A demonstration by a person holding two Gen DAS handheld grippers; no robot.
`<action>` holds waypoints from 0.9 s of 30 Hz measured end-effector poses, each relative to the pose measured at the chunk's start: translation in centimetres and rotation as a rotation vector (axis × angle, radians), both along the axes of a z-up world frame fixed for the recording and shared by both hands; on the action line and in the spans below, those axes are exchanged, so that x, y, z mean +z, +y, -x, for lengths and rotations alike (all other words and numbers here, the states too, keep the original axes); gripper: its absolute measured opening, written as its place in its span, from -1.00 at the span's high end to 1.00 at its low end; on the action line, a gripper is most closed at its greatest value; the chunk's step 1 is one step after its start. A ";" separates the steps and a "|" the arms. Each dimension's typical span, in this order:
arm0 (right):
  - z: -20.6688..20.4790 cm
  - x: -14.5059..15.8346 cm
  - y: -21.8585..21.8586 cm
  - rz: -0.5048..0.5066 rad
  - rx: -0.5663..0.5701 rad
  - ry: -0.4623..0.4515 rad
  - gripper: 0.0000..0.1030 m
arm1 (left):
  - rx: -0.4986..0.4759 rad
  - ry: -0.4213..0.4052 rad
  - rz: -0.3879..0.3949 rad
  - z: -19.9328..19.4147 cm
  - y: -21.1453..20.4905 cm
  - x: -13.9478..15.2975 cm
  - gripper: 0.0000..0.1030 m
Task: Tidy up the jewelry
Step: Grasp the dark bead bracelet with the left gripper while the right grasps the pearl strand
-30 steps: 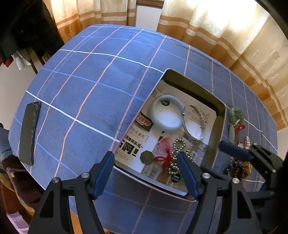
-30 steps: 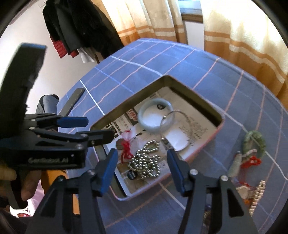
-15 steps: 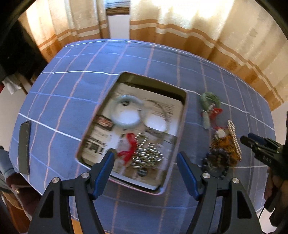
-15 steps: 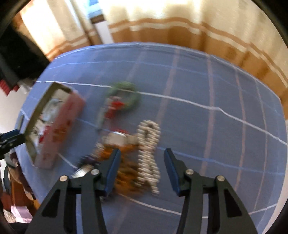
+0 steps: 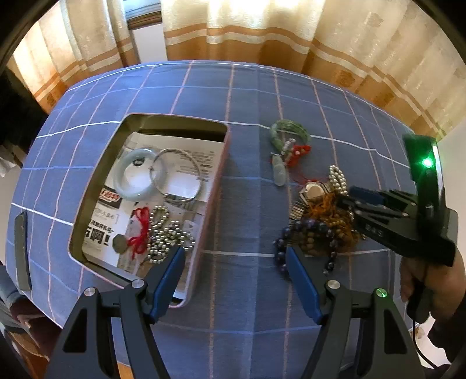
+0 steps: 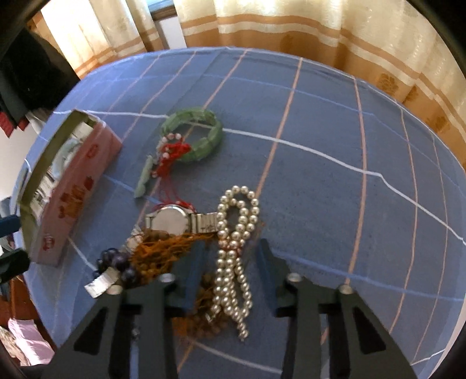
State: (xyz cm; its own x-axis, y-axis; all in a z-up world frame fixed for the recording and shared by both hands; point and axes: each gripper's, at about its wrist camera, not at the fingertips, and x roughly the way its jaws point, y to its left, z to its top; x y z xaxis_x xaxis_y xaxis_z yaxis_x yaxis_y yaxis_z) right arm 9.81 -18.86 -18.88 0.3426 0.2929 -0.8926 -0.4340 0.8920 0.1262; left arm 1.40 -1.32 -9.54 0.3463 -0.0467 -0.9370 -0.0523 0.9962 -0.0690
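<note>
The right gripper (image 6: 231,256) has swung away from over the box (image 6: 70,186) and come down on the loose jewelry pile, its jaws having just been closing; they now straddle the pearl strand (image 6: 236,233) without pressing it. The left gripper (image 5: 234,272) has shifted too, and hangs spread wide over bare cloth between box and pile.

Just left of the right gripper's fingers lie brown beads with an orange tassel (image 6: 163,250) and dark purple beads (image 6: 116,261), crowding the left finger. Just ahead sits a steel watch (image 6: 171,220), its band touching the pearls. Farther ahead lie a pale jade pendant on red cord (image 6: 145,177) and a green bangle (image 6: 193,137).

In the box, ahead-left of the left gripper, rest silver beads (image 5: 166,233), a pale bangle (image 5: 134,175) and a wire hoop (image 5: 177,175) on newsprint.

A blue checked tablecloth (image 6: 320,122) covers the table; cream-and-tan curtains (image 6: 291,26) hang beyond.
</note>
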 end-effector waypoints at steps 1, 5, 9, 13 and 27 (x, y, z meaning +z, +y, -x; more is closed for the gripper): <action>-0.1 0.0 -0.1 -0.001 -0.001 0.001 0.36 | -0.002 0.001 0.001 0.0 -0.2 0.0 -0.39; -0.3 0.1 -1.3 -0.008 -0.015 0.013 0.67 | -0.010 0.003 0.011 -0.2 -0.6 0.0 -0.39; -0.1 -0.1 -2.2 0.023 -0.007 0.002 0.69 | -0.043 0.003 0.009 -0.8 -1.6 -0.1 -0.39; 0.4 0.0 -3.3 0.012 -0.019 0.018 0.69 | -0.091 -0.006 0.011 -1.3 -2.9 0.1 -0.39; 3.5 -0.3 -7.2 -0.005 -0.082 0.037 0.70 | -0.180 0.082 -0.030 -3.9 -5.1 -4.6 0.04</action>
State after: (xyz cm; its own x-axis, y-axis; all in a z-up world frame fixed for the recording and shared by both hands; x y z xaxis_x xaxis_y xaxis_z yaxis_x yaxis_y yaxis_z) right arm 6.34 -26.08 -19.17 0.3325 0.2693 -0.9038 -0.3541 0.9239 0.1451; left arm 5.33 -6.39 -14.12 0.2571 -0.0727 -0.9636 0.1227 0.9915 -0.0421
